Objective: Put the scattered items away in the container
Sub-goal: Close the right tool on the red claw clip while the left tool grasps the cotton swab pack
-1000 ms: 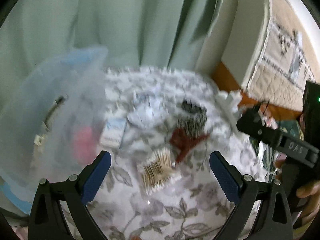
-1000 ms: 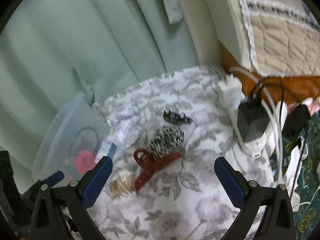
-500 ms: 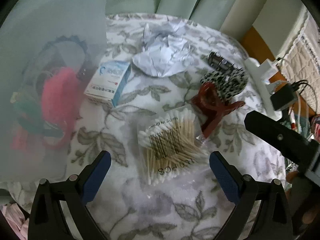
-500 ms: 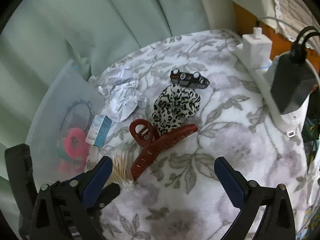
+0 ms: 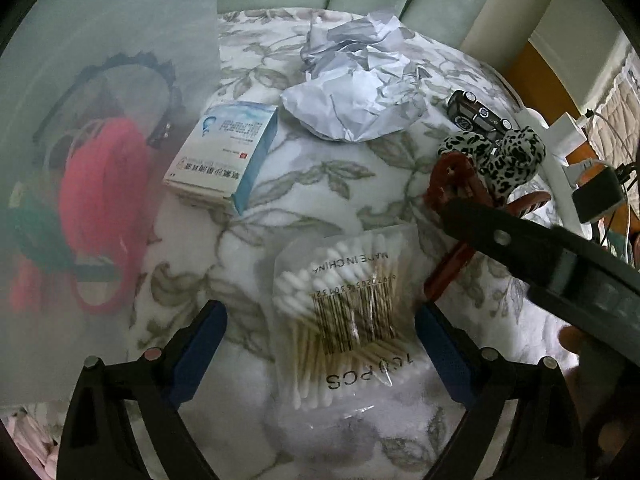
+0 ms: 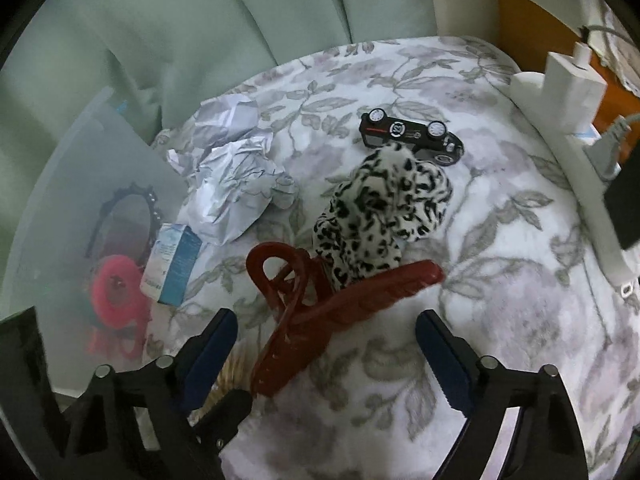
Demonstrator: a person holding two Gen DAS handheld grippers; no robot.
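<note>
So the left gripper [image 5: 320, 344] has its blue-padded jaws spread wide, one on each side of a clear plastic bag of wooden-stick cotton swabs [image 5: 344, 320]. The bag lies flat on the grey-and-white floral blanket [image 5: 320, 184], barcode side up, with "MADE IN CHINA" printed on it, white tips fanned toward the far end. The pads aren't touching it as far as I can tell.

The right gripper [image 6: 326, 346] is also wide open, hanging over a big dark red plastic claw hair clip [image 6: 320, 304], which sits between its pads. The clip lies on its side, loop end pointing left, and its long toothed jaw runs right up against a fluffy black-and-white leopard-print scrunchie [image 6: 384, 208]. Just behind the scrunchie there's a small black toy car [image 6: 412, 136] flipped on its roof, white wheels up.

Further back on the blanket is a heap of crumpled white paper [image 5: 360, 88], and just beside it a small white and blue cardboard medicine box [image 5: 224, 156].

The container is a frosted translucent plastic bin [image 5: 100, 120] on the left edge of the blanket, right next to the box. Through its wall you can make out a pink fuzzy thing [image 5: 100, 200], something green and a black scalloped headband [image 5: 128, 64].

A white power strip [image 6: 576, 152] with chargers plugged in runs along the right side.
</note>
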